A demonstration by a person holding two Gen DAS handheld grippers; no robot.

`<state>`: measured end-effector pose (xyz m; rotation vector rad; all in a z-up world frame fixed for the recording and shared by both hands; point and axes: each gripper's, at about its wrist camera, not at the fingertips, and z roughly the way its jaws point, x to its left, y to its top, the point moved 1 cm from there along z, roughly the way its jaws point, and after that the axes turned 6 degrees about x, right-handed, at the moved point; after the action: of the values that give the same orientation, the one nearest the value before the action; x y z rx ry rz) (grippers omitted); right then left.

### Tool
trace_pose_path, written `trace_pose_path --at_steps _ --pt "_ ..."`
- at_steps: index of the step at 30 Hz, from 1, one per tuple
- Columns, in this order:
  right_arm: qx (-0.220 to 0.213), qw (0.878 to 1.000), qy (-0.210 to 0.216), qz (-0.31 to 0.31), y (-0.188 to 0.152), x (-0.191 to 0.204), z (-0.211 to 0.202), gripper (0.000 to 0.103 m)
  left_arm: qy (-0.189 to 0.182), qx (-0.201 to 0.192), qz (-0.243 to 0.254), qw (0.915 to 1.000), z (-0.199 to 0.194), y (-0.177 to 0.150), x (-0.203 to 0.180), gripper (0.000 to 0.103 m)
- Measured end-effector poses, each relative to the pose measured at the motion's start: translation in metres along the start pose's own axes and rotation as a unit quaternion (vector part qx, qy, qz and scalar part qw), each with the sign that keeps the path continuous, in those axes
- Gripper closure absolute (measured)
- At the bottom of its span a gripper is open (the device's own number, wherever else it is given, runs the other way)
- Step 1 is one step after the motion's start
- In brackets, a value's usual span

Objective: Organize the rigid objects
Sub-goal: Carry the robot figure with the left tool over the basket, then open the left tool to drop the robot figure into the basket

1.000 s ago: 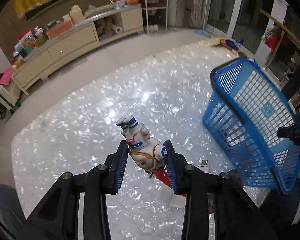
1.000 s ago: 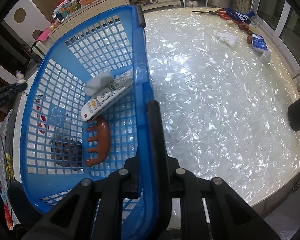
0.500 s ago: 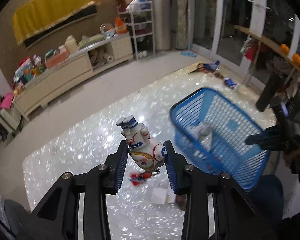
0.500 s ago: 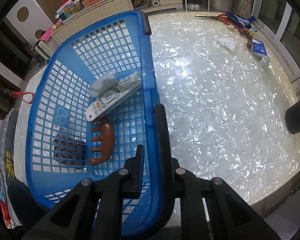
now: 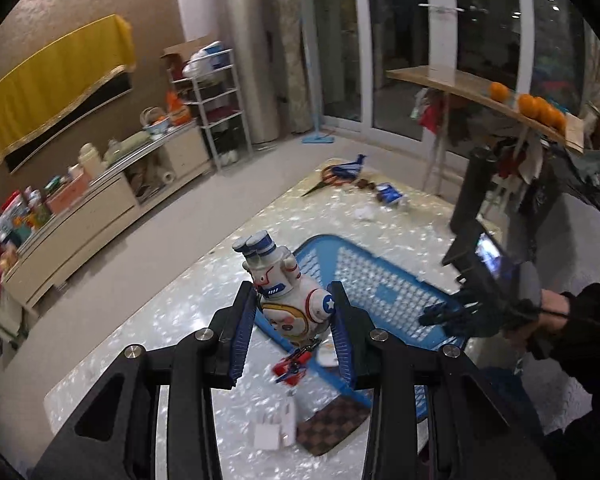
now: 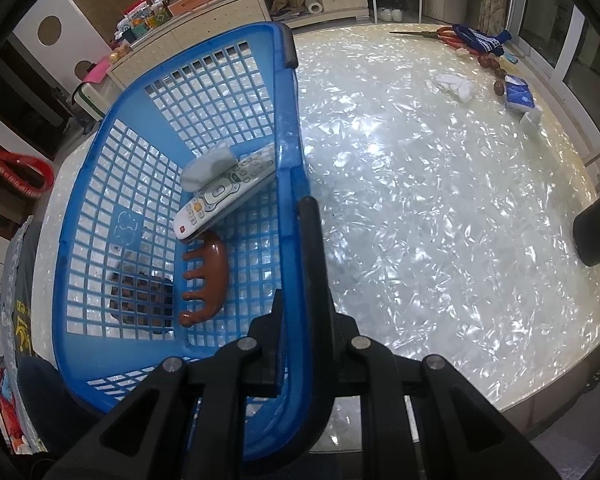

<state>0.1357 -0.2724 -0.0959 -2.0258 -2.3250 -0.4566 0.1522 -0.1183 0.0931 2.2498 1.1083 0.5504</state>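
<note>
In the left wrist view, the left gripper (image 5: pixel 293 322) was clamped on a toy robot (image 5: pixel 288 296), its blue-ribbed fingers (image 5: pixel 242 340) pressing the round white body from either side, the head and twin blue-capped cylinders sticking out beyond the fingertips. The toy looked like hard, smooth plastic: light and stiff, probably a little slippery on its curved belly, so the widest part of the body seemed the sensible place to pinch it. A white star on a blue disc marked its shoulder; no writing could be read. Beyond and below the fingertips lay the blue basket (image 5: pixel 384 280) on the pearly table (image 5: pixel 172 320), with a small red toy (image 5: pixel 292 366), white plugs (image 5: pixel 274 428) and a checkered wallet (image 5: pixel 332 426) just under the fingers.

In the right wrist view, the right gripper (image 6: pixel 296 356) was closed over the basket's rim and black handle (image 6: pixel 314 260), one finger inside the wall, one outside. Left of the fingers, inside the basket, sat a remote control (image 6: pixel 224 196), a grey block (image 6: pixel 208 168) and a brown comb-like massager (image 6: pixel 208 280). The basket seemed rigid but flexible at the rim. A moulded emblem on its floor was illegible.
</note>
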Motion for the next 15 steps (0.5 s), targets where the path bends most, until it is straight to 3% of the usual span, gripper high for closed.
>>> trace_pose_path --at_steps 6,15 --pt "-0.002 1.0 0.007 0.001 0.001 -0.002 0.001 0.09 -0.039 0.009 0.046 0.9982 0.034 0.008 -0.032 0.063" --pt "-0.003 1.0 0.009 0.0 0.003 -0.003 0.002 0.09 -0.064 0.098 0.084 0.9895 0.115 -0.021 -0.054 0.063"
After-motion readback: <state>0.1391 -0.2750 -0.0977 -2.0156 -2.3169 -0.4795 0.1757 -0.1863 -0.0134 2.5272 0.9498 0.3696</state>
